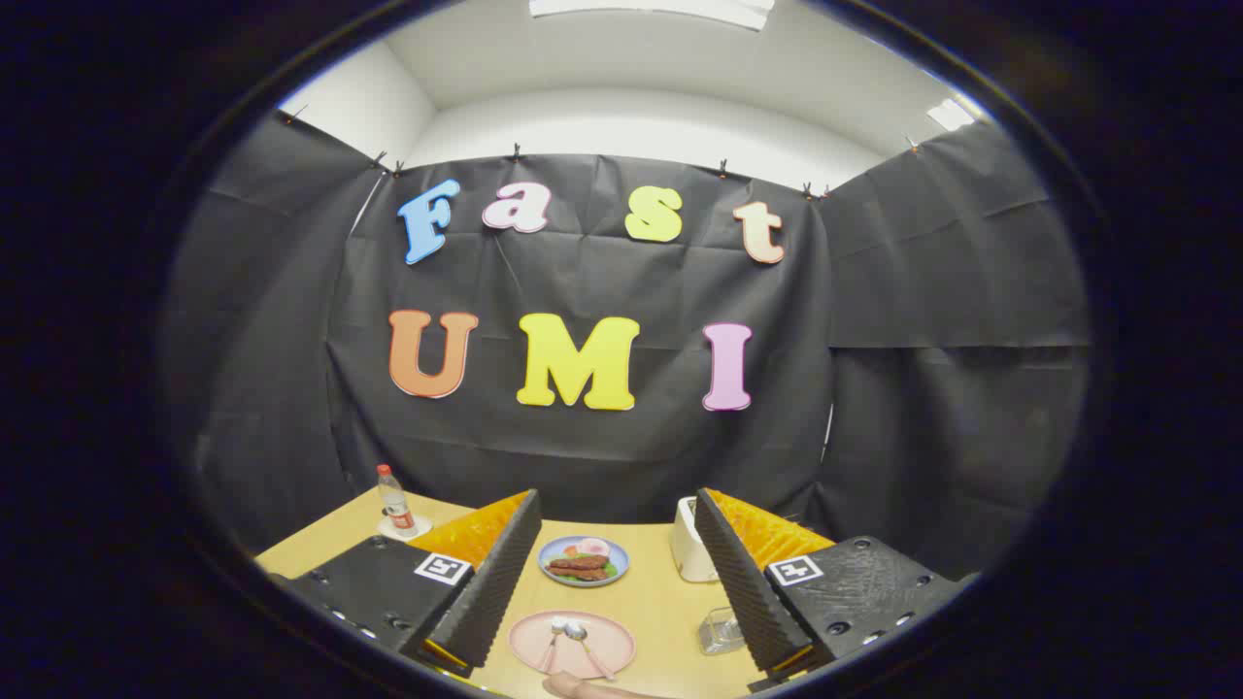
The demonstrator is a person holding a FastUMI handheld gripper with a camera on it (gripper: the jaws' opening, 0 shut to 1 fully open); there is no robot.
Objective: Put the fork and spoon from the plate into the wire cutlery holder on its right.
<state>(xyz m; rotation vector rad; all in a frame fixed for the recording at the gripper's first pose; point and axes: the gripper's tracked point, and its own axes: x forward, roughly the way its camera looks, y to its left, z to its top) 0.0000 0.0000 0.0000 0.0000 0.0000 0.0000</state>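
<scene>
Claw point(594, 592) spread wide and empty above the counter point(660, 602); fork point(552, 645) and spoon point(586, 645) lie on the pink plate point(617, 641) at lower centre. Best: descend, straddle one handle squarely.

The right finger point(743, 592) of the gripper point(614, 582) covers part of the white toaster point(688, 553) and the wire cutlery holder point(721, 631); the fork point(553, 646) tines are too small to distinguish.

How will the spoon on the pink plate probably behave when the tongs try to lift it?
The spoon looks like shiny metal, so it is probably stiff and somewhat slippery. It lies flat on the pink plate touching the fork, so it may slide or nudge the fork. The tongs are open, above the plate.
</scene>
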